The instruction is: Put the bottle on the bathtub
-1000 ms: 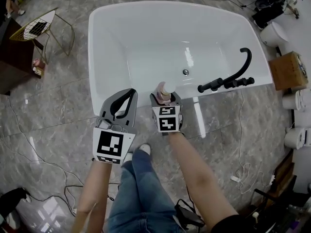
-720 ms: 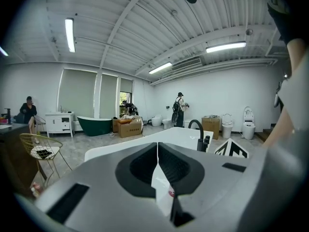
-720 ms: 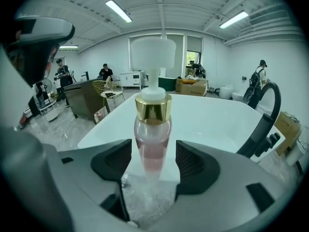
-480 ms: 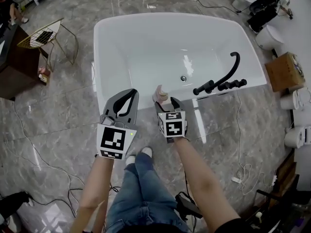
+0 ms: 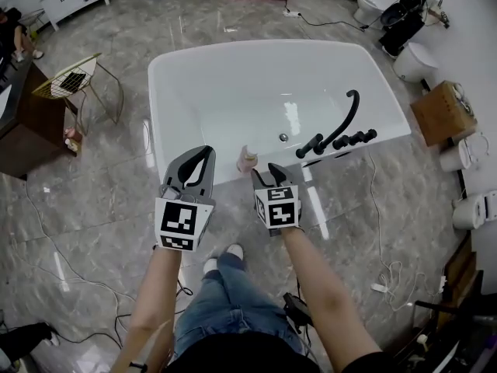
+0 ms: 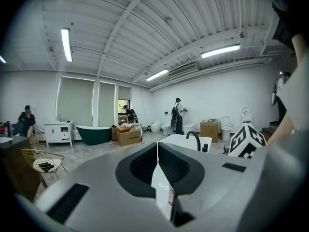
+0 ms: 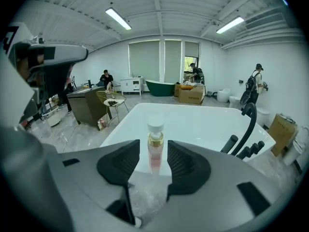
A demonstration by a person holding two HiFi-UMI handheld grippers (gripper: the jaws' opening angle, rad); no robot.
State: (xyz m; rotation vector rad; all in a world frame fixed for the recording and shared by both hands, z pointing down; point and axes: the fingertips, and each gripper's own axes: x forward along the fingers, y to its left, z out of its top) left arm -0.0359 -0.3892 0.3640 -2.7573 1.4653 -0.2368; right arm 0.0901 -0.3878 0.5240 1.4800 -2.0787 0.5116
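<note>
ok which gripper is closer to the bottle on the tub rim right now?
Right. The right gripper sits just behind the bottle, jaws apart and aimed at it, not touching. The left gripper, jaws together, hangs off to the bottle's left, pointing past it.

Glossy white tub (image 5: 233, 92), matt black tap (image 5: 317, 145), polished grey marbled floor (image 5: 101, 200), translucent pink bottle (image 7: 155, 156), brown cardboard box (image 5: 443, 111), wire chair (image 5: 66, 80)

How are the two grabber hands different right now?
The left gripper has its jaws closed together; the right gripper has its jaws apart. The right gripper faces the pink bottle standing on the bathtub rim; the left gripper doesn't. Both are grey and hold nothing.
</note>
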